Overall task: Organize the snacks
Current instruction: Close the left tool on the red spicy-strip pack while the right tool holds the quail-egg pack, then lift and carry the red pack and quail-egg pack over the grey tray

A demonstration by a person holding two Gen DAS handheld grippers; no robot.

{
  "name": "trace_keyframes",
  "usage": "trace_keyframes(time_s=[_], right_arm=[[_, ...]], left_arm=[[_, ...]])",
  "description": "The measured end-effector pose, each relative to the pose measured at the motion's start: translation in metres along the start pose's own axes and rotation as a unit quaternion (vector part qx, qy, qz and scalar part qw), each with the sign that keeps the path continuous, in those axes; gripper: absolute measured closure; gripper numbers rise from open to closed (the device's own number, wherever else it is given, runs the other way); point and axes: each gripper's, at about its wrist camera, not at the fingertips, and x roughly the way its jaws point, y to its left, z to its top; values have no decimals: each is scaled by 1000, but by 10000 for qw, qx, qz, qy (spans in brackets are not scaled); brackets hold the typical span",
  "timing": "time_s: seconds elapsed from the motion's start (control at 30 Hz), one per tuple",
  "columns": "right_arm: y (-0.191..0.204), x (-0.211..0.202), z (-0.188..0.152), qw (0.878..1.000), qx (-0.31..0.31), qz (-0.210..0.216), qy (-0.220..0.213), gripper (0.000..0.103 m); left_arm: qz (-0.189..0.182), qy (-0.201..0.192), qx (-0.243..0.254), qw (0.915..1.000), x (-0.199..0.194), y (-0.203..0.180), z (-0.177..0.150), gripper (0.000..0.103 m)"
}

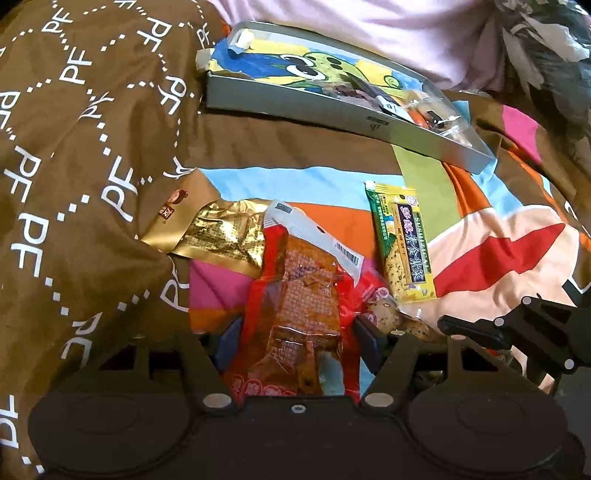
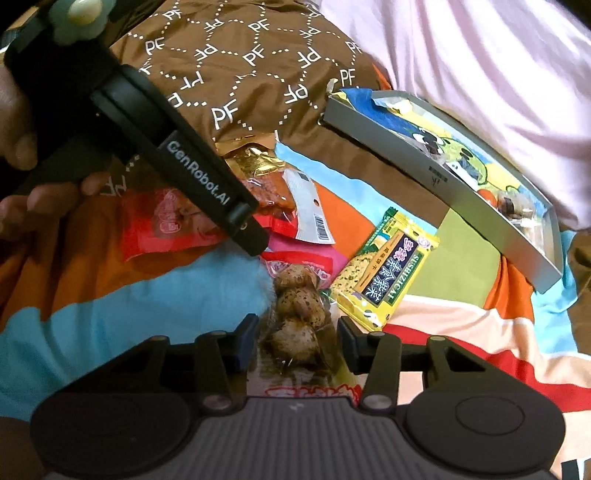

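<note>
Bed cover [image 1: 92, 155], brown with white "PF" lettering plus a multicoloured patchwork area, fills both views; everything lies on it. Pale pink sheet [image 1: 369, 33] bunched along the far side.

Grey shallow box [image 1: 332, 110] sits at the far edge of the patchwork, cartoon drawing lining its bottom, a few small wrapped items piled at its right end; contents too small to identify. In the right wrist view the same box [image 2: 461, 206] runs diagonally at upper right.

Snacks loose on the cover, near side of the box:
- red and orange tofu-snack pack [image 1: 295, 295], longest one, lies lengthwise between the fingers of the left gripper [image 1: 295, 341]; jaws spread, blue pads at either side of the pack, contact unclear.
- gold foil pack [image 1: 207, 229], just left of the red pack, its edge tucked under it.
- yellow-green seaweed snack pack [image 1: 404, 243], right of the red pack, apart from it, flat; also seen at [image 2: 384, 273].
- clear pack of speckled eggs [image 2: 299, 317], red printed ends, lies between the fingers of the right gripper [image 2: 297, 341]; jaws spread wide, pads not visibly pressing it.

Right wrist view also shows the left gripper's black body marked "GenRobot.AI" over the red packs, held by a hand [image 2: 26, 162].
</note>
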Motion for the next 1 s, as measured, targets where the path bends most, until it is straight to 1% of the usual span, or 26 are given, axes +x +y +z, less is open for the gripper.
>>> trace_keyframes(time_s=[0.07, 0.27, 0.4, 0.53, 0.6, 0.67, 0.77, 1.0], right_arm=[[0, -1, -1, 10000, -21, -36, -15, 54], [5, -4, -3, 9994, -211, -246, -79, 54], [11, -5, -5, 9982, -431, -393, -115, 54], [18, -6, -7, 9955, -713, -597, -168, 55], [21, -4, -7, 9928, -905, -759, -202, 55], [24, -3, -9, 9879, -1156, -1008, -225, 55], [25, -3, -11, 9830, -1340, -1235, -243, 55], [23, -5, -13, 9766, -1473, -1535, -313, 55]], left_arm=[[-2, -33, 7, 10000, -1, -2, 0, 37], [-180, -210, -174, 9995, -6, -1, 3, 37], [-220, -198, -259, 9992, -6, -1, 2, 37], [-195, -197, -237, 9993, -5, -2, 1, 38], [-223, -217, -272, 9991, -6, -2, 2, 38], [-264, -241, -344, 9988, -8, -1, 3, 38], [-361, -263, -518, 9977, -9, 1, 5, 38], [-547, -387, -758, 9949, -14, -1, 7, 38]])
